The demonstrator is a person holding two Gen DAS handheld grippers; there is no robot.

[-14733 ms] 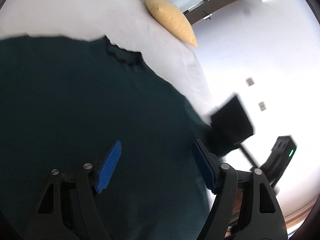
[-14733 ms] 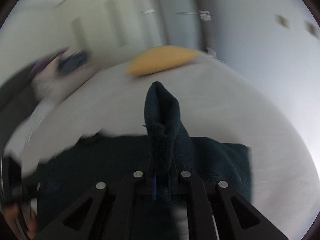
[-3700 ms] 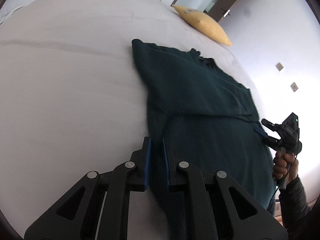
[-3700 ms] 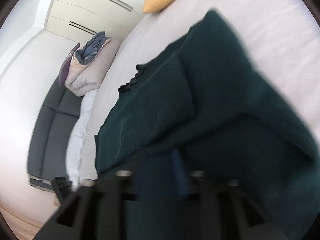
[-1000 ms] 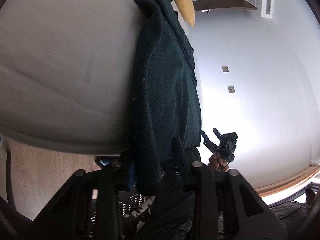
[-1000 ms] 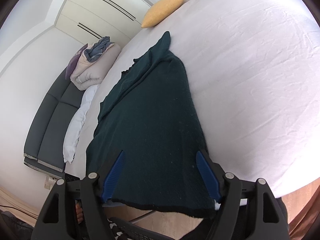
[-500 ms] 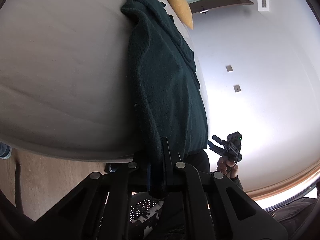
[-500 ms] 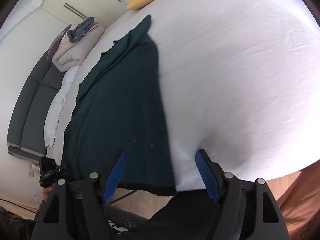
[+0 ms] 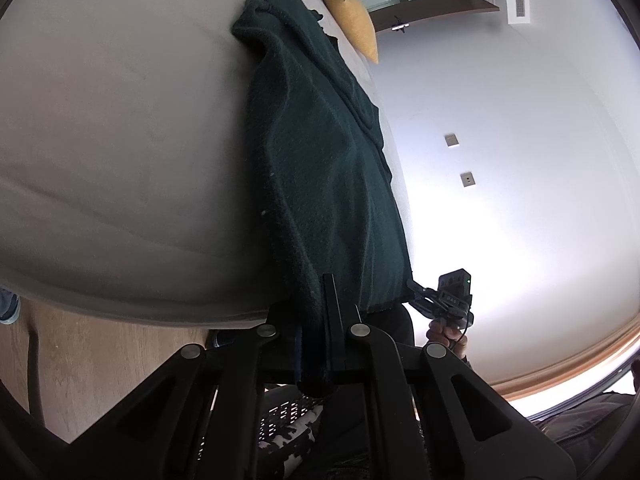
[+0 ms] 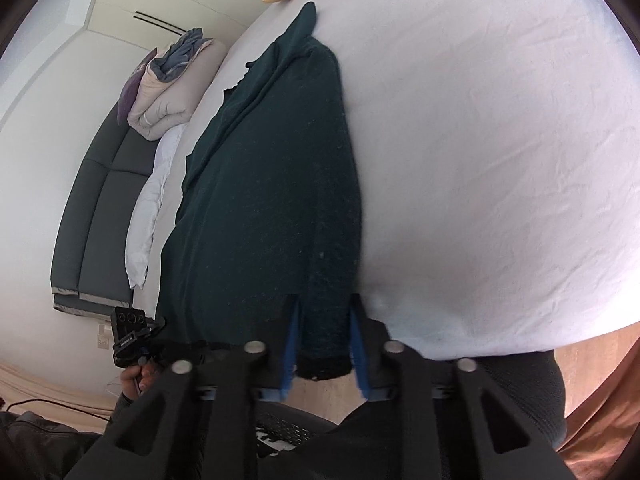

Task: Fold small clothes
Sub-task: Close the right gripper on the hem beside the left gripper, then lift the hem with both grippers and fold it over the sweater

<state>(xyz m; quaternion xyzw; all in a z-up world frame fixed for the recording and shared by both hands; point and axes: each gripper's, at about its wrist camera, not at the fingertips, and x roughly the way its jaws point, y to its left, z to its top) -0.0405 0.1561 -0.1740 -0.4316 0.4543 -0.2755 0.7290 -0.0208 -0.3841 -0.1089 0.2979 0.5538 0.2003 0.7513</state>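
A dark green sweater (image 10: 272, 184) lies lengthwise on the bed (image 10: 500, 160), its hem hanging over the near edge. The left tool (image 9: 316, 344) is clamped on one hem corner; the right tool (image 10: 324, 344) straddles the other corner, jaws partly open. The bottom-up fold seems about to begin: next, close the right tool and lift both corners towards the collar.

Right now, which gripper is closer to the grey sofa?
Left. The left gripper clamps the sweater hem on the bed side facing the grey sofa; the right gripper straddles the hem's other corner, farther from it.
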